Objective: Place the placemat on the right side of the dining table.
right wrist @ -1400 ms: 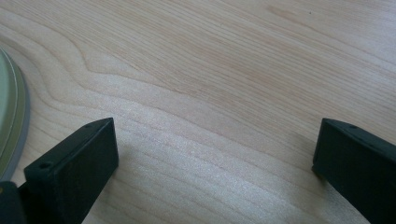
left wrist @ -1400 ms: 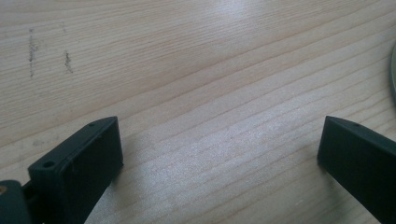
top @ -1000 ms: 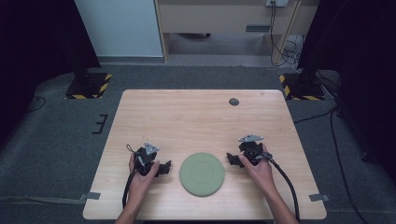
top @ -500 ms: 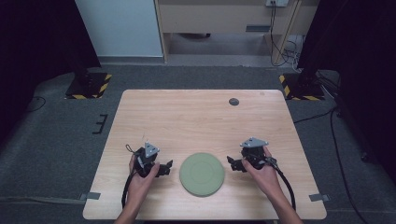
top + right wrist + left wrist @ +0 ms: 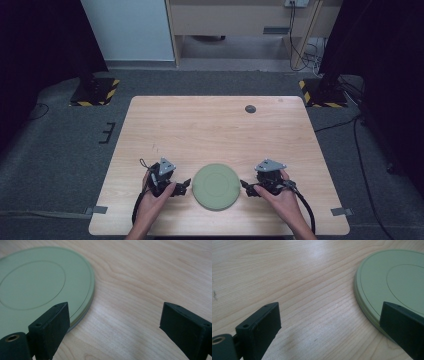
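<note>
A green plate (image 5: 216, 186) lies flat on the wooden surface (image 5: 210, 130), low in the middle of the high view. The left tool (image 5: 184, 187) sits just left of it, jaws apart and empty. The right tool (image 5: 246, 187), just right of it, has been closing slightly, still apart, nothing between its jaws.

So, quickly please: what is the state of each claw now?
Left claw: open, holding nothing, beside the green plate.
Right claw: open, holding nothing; its jaws have just been closing a little.
</note>
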Available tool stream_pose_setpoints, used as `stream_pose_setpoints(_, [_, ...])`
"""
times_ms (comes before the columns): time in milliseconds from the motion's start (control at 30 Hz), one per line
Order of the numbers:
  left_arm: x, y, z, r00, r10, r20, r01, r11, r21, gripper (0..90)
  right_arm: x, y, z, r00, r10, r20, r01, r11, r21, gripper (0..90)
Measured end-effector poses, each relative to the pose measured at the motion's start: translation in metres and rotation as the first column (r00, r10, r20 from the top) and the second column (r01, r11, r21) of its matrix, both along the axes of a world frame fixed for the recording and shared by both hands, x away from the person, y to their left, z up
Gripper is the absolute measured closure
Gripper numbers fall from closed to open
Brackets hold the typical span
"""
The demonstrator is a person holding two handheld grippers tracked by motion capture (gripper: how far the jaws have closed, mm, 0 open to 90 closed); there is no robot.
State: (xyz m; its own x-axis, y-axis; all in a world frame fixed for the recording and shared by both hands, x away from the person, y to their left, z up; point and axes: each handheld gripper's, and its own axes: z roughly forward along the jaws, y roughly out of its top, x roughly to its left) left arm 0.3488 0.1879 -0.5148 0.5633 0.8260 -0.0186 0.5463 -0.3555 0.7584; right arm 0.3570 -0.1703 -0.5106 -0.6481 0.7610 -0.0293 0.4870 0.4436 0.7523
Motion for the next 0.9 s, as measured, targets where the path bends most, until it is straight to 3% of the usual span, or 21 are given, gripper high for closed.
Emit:
stream_pose_setpoints(67, [-0.002, 0.003, -0.002, 0.9999, 0.004, -0.016, -0.005, 0.9999, -0.009, 3.2, -0.002, 0.005, -0.004, 0.9998, 0.02, -0.004, -0.02, 0.9992, -0.035, 10.3])
stream_pose_setpoints(167, [-0.003, 0.0, -0.009, 0.9982, -0.019, -0.057, 0.019, 0.9998, -0.003, 3.2, -0.003, 0.008, -0.007, 0.9995, 0.031, -0.009, -0.032, 0.9981, -0.053, 10.7])
stream_pose_setpoints(267, [-0.003, -0.005, -0.012, 0.9971, -0.035, -0.067, 0.035, 0.9994, -0.001, 3.3, -0.004, 0.009, -0.009, 0.9994, 0.035, -0.009, -0.035, 0.9973, -0.064, 10.8])
stream_pose_setpoints(433, [-0.003, -0.015, -0.013, 0.997, -0.042, -0.065, 0.044, 0.9989, 0.016, 3.2, -0.005, 0.009, -0.011, 0.9989, 0.044, -0.015, -0.045, 0.9957, -0.081, 11.6])
stream_pose_setpoints(900, [-0.001, -0.017, -0.013, 0.9979, -0.026, -0.059, 0.027, 0.9992, 0.028, 2.7, -0.002, 0.009, -0.013, 0.9998, 0.018, -0.007, -0.019, 0.9964, -0.083, 9.1])
